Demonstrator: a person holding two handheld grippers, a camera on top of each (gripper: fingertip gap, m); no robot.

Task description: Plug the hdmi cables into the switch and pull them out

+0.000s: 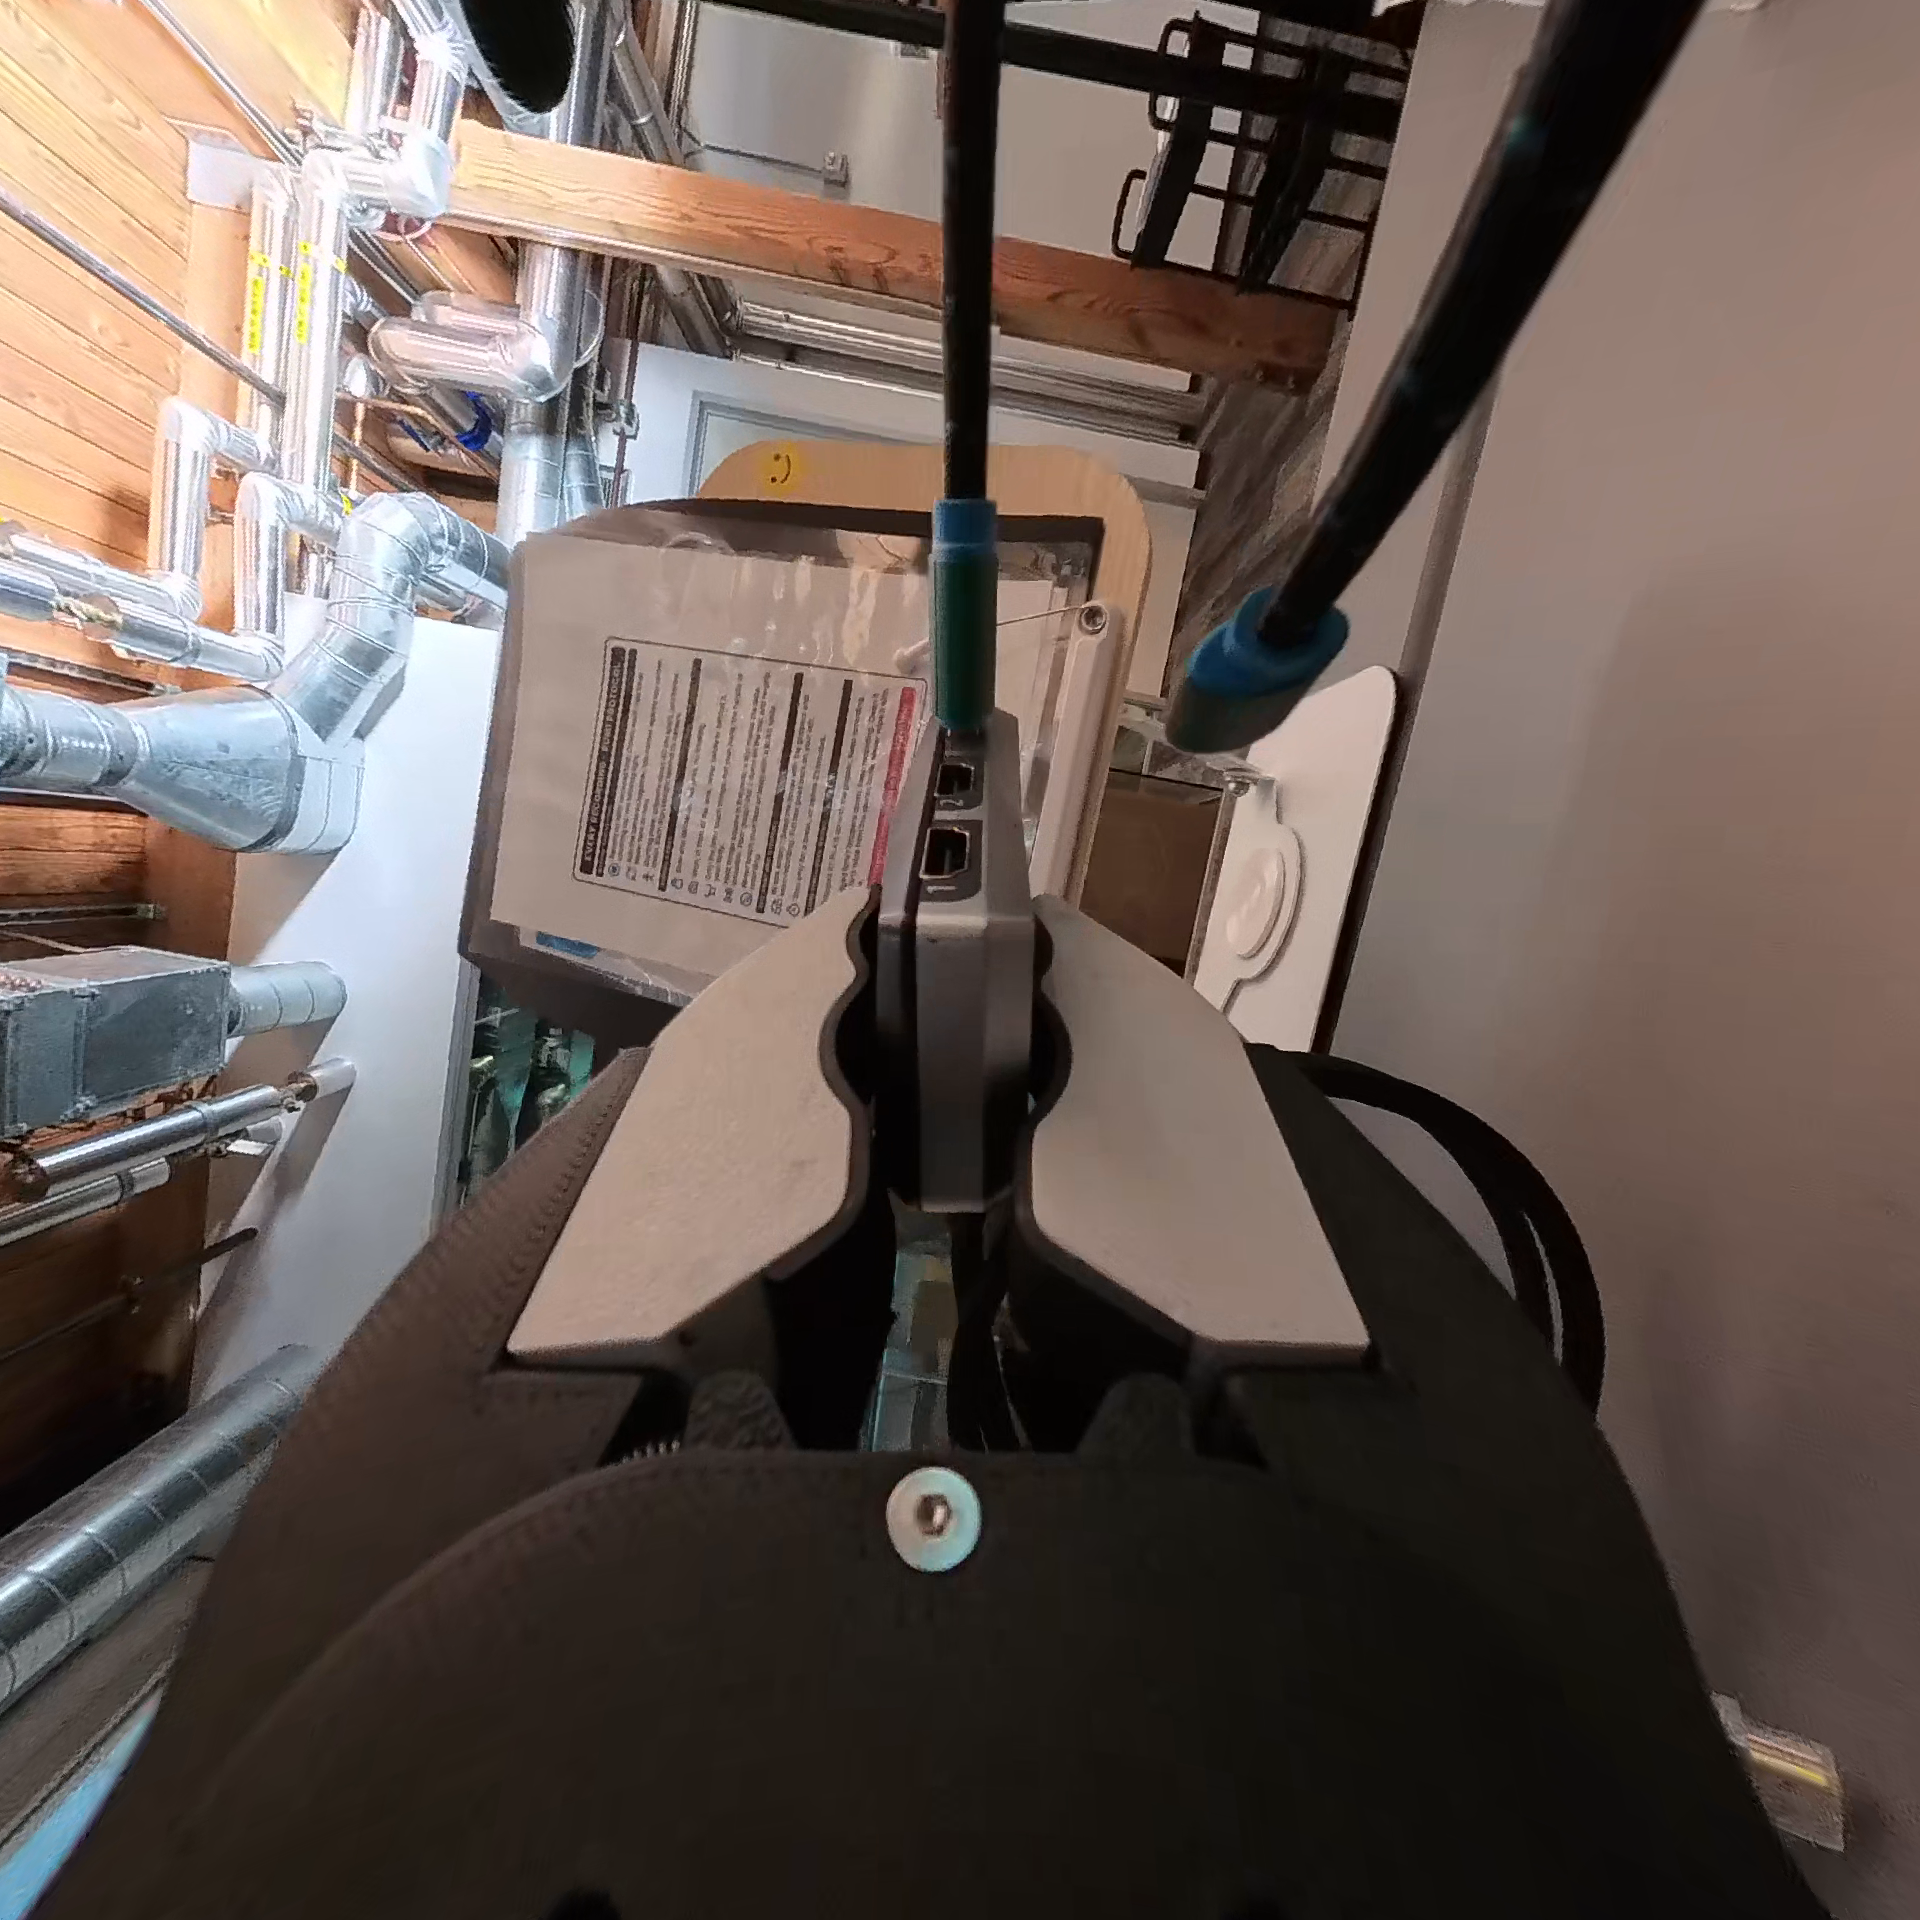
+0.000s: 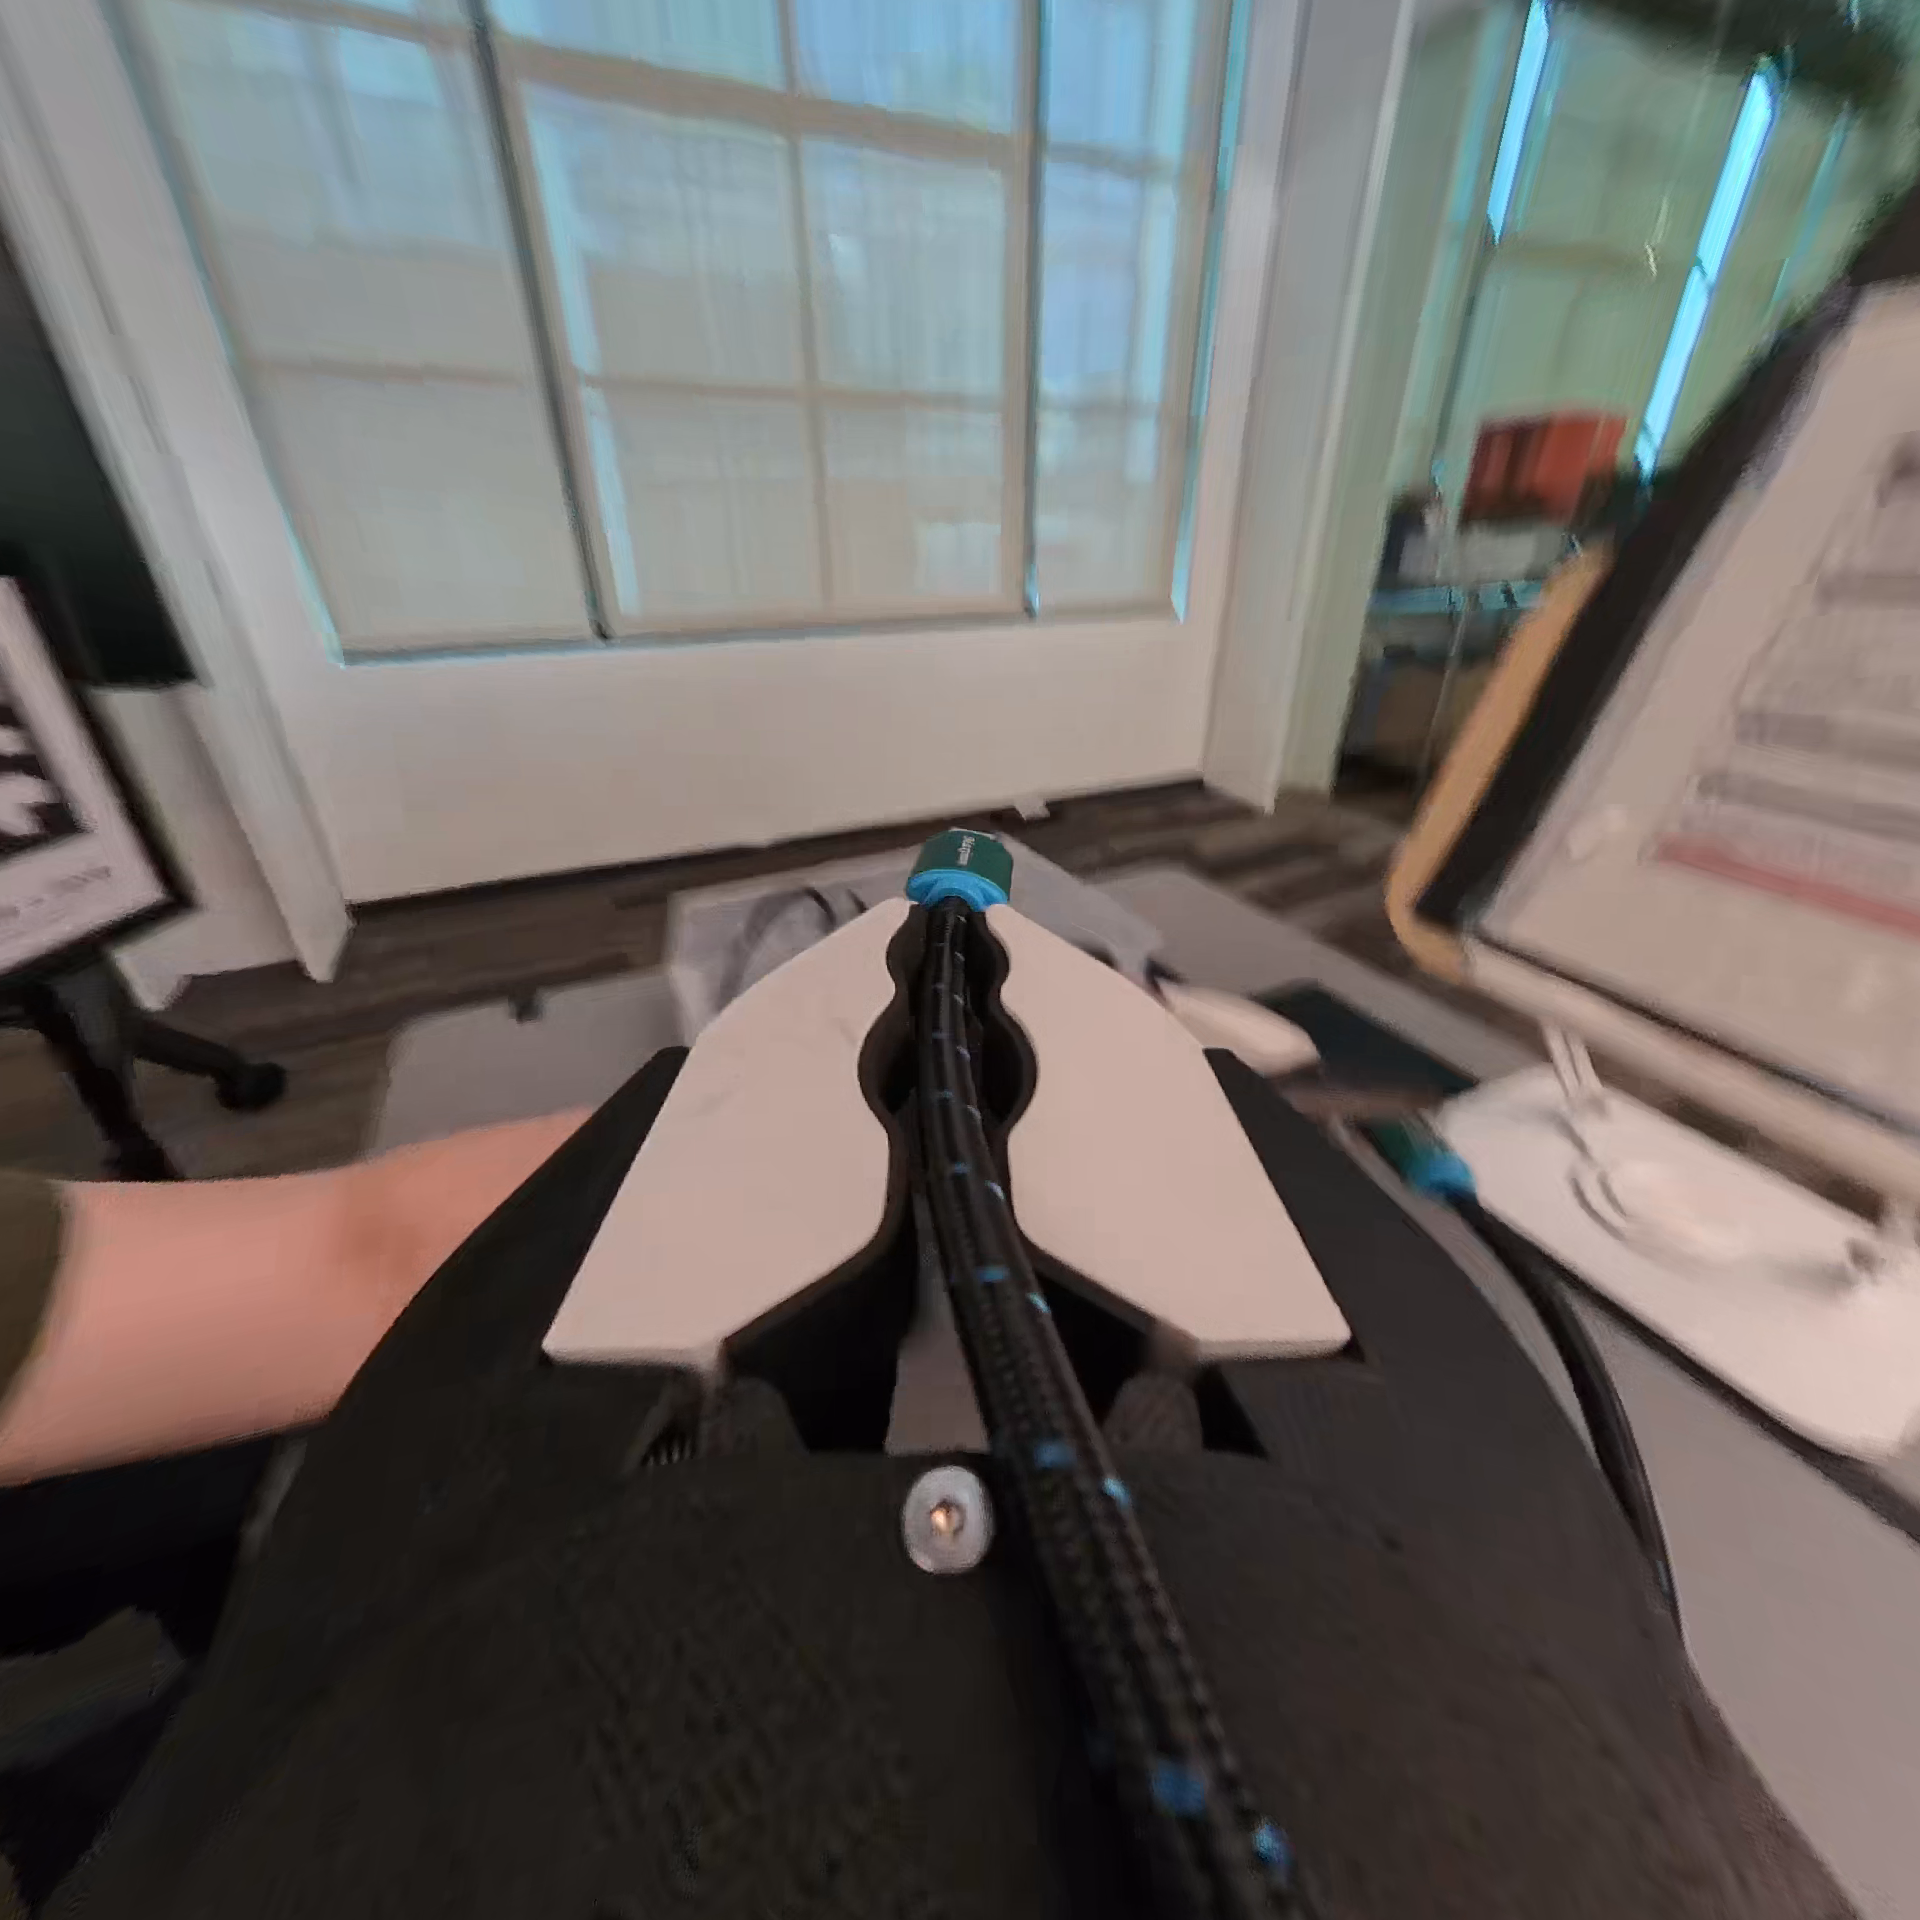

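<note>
The left gripper (image 1: 951,935) clamps the flat grey metal switch (image 1: 954,997) edge-on, one green-and-blue plug (image 1: 964,644) seated in its far port. The right gripper (image 2: 948,914) pinches a black braided cable (image 2: 966,1143) just behind its green plug (image 2: 961,862), held in the air.

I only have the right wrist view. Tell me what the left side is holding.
Observer: The left hand-held gripper is shut on the grey switch.
Operator: Report its ports.
Observer: Two ports on the edge facing the camera are empty.
Operator: Say whether anything is plugged in.
Observer: One green plug appears seated in the switch's far end.
Operator: Check for loose cables.
Observer: A blue-collared plug hangs free to the right of the switch.
</note>
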